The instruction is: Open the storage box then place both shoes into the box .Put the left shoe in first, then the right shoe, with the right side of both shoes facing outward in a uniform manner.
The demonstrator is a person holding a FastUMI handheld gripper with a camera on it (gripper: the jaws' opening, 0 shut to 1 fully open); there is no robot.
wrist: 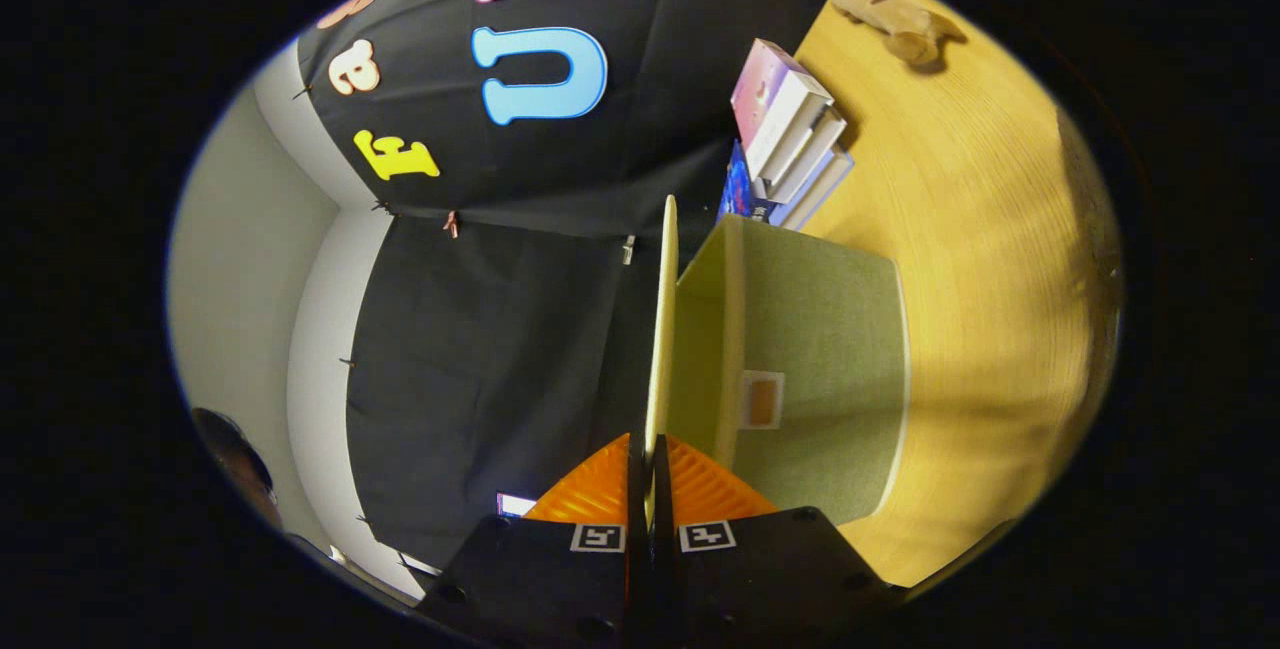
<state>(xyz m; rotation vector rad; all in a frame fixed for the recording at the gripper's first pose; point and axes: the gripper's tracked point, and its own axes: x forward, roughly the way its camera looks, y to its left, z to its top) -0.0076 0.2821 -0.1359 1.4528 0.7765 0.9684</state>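
Claw [651, 459]: two ribbed wedge-shaped fingers [600, 489] pressed near-together, dark angular housing behind, one square black-and-white marker tag per side, round screw holes.

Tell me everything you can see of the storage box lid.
The lid is a thin, flat, pale yellow panel seen edge-on, looking like stiff board. It runs straight ahead from the gripper, whose fingers are shut on its near edge, one on each face. It is lifted clear of the green, fabric-looking box, which stands open beside it on the wooden table. Whether the lid joins the box at a hinge cannot be told.
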